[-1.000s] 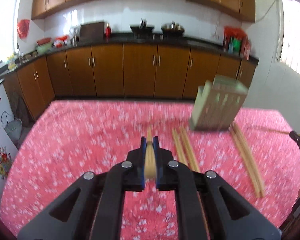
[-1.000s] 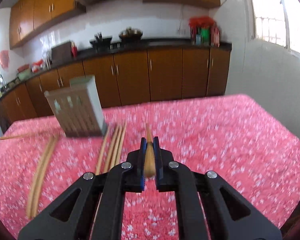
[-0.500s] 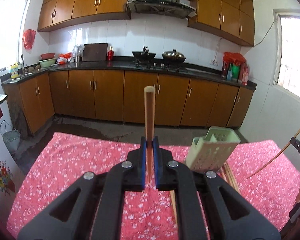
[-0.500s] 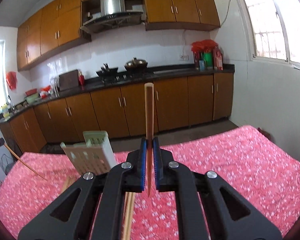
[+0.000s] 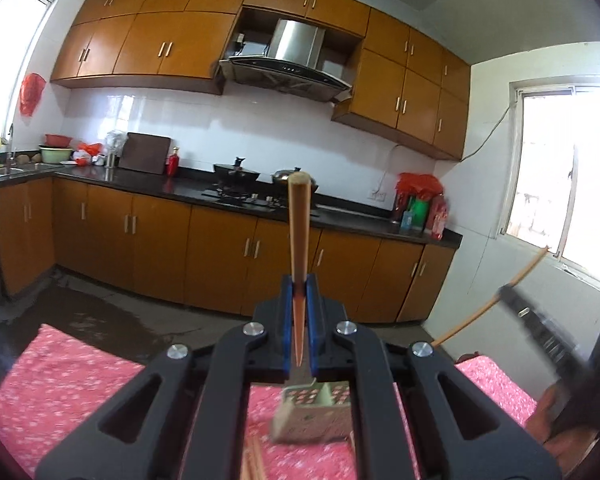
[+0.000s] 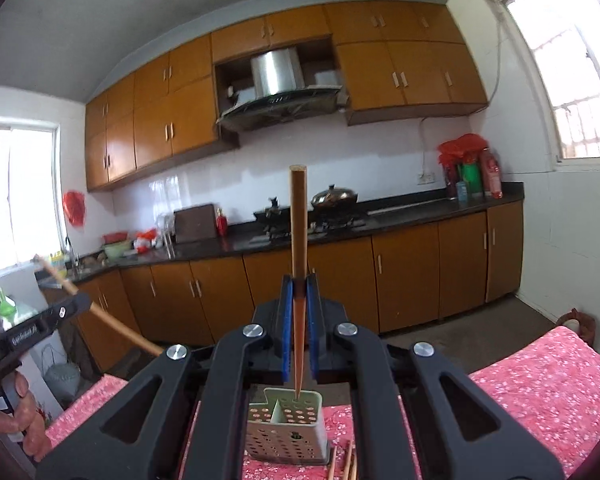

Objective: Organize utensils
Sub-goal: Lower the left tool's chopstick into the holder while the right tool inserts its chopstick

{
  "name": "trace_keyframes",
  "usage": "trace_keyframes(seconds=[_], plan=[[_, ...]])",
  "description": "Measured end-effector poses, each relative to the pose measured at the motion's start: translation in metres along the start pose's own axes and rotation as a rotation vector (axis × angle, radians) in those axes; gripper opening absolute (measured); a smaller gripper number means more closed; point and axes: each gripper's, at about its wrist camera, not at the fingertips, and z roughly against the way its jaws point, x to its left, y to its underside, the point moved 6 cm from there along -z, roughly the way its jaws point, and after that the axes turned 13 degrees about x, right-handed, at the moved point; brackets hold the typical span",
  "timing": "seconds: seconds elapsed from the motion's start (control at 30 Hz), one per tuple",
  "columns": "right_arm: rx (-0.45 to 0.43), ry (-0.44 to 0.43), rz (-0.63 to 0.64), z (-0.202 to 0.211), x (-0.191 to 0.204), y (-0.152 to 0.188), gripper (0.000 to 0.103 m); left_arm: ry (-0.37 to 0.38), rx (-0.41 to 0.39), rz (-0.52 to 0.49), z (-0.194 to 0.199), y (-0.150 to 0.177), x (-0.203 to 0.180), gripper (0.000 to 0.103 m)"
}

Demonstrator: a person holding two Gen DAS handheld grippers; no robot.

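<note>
Now each claw [image 5: 299, 312] grips a chopstick [image 6: 298, 248] above the holder [image 6: 288, 432].

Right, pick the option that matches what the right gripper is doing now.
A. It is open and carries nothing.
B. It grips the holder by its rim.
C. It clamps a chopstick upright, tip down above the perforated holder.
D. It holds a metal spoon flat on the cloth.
C: the right gripper is shut on a chopstick that stands upright, its thin tip pointing down over the open top of the perforated holder.

A range hood [image 5: 288, 60] hangs above a wok [image 5: 236, 172] on the counter [image 5: 340, 222].
</note>
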Motion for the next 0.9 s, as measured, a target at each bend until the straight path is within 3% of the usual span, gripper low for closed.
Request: trace_keyframes(seconds=[0.17,0.43,0.5,0.6,0.63,0.9], plan=[[0.114,0.012,-0.006,-0.041,-0.004,0.027,0.008,0.007,0.1,-0.024,-0.054,0.025,-0.014,0.008],[0.201,-0.002,-0.026,-0.055,-0.009,0.047,0.008,-0.006,0.225,-0.023,-0.098,0.06,-0.01,0.008],[0.205,0.001,-0.03,-0.054,-0.009,0.046,0.01,-0.011,0.225,-0.017,-0.096,0.062,-0.006,0.011],[0.187,0.006,-0.03,-0.047,-0.007,0.04,0.03,-0.014,0.211,-0.006,-0.091,0.058,-0.003,0.019],[0.174,0.007,-0.027,-0.042,-0.006,0.037,0.032,-0.015,0.205,-0.003,-0.088,0.056,-0.002,0.02],[0.115,0.042,-0.052,0.013,-0.025,0.03,0.032,-0.03,0.133,0.033,-0.031,0.044,0.011,0.032]])
